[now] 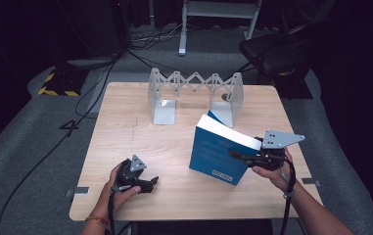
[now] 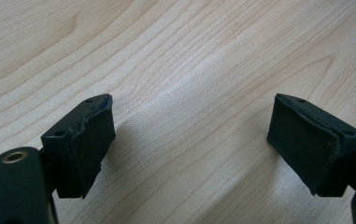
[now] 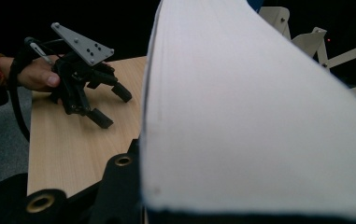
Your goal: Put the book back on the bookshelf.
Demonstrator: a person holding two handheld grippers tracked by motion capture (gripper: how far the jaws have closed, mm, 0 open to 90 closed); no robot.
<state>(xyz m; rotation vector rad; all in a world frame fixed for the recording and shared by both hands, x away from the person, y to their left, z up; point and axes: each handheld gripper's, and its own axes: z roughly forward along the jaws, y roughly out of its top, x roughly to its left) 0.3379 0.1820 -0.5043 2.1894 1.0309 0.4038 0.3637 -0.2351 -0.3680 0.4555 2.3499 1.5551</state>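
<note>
Gripped from the right, the blue book (image 1: 218,154) is pinched in the right gripper (image 1: 240,155), whose jaws close on the book's edge near the white page block. In the right gripper view those pages (image 3: 259,116) loom large and close, hiding the far jaw, while one black jaw rises along their left side. The book stands tilted on the wooden table (image 1: 125,132), its lower corner down on the wood and its top leaning back toward the folding grey bookend rack (image 1: 196,95), just in front of that rack's right plate. Well to the left of the book, near the table's front edge, the left gripper (image 1: 152,183) rests low over the wood with its jaws spread wide; the left gripper view shows bare tabletop between its two pads (image 2: 89,140).
</note>
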